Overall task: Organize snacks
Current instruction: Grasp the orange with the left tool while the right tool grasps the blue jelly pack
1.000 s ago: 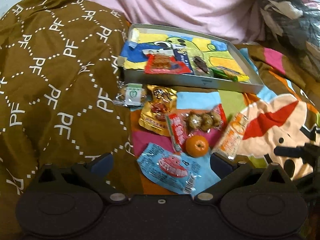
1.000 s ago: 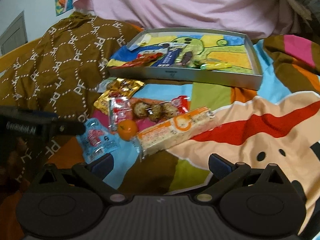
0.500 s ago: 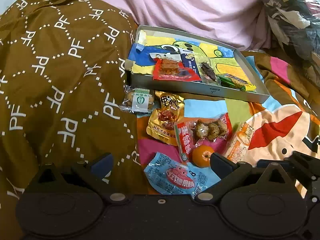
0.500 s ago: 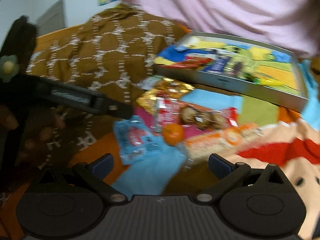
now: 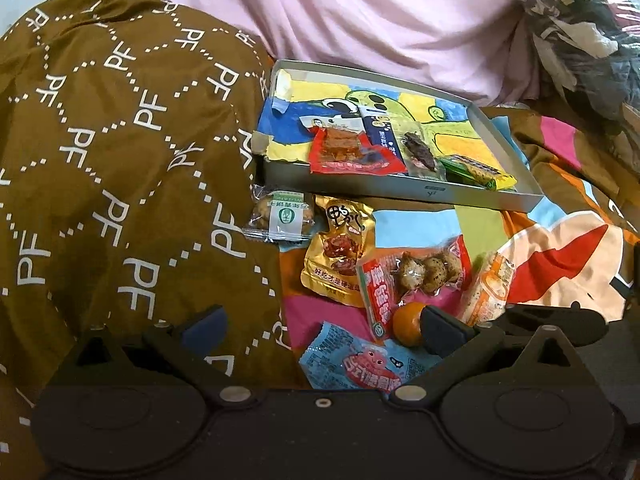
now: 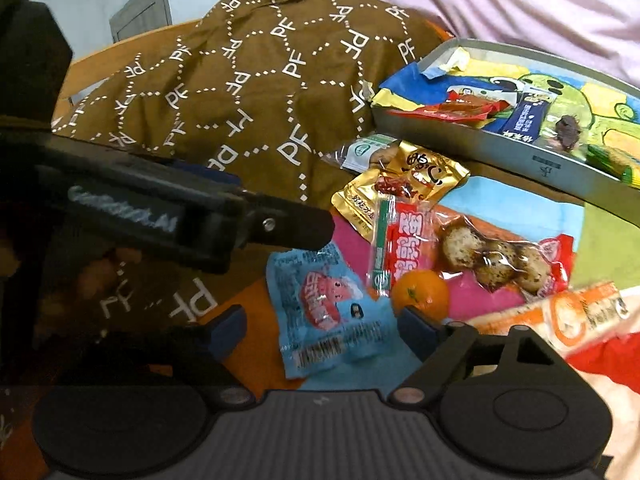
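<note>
Loose snacks lie on a colourful bedspread: a light-blue packet (image 6: 324, 300), a small orange (image 6: 420, 294), a red packet with brown balls (image 6: 472, 256), a gold packet (image 6: 404, 188), an orange-white bar (image 6: 568, 316) and a clear-wrapped biscuit (image 5: 282, 216). A grey box lid (image 5: 404, 192) behind them holds several snacks, among them a red packet (image 5: 348, 152). My right gripper (image 6: 320, 330) is open, low over the blue packet, its right finger next to the orange. My left gripper (image 5: 320, 328) is open and empty, left of the snacks.
A brown "PF" patterned blanket (image 5: 120, 140) bulges on the left. A pink-clothed person (image 5: 380, 12) sits behind the lid. The left gripper's body (image 6: 160, 216) reaches in from the left of the right wrist view. Crumpled plastic (image 5: 580, 20) lies at far right.
My right gripper has swung left and down from the orange-white bar to the blue packet and orange. My left gripper has drawn back and left, away from the blue packet.
</note>
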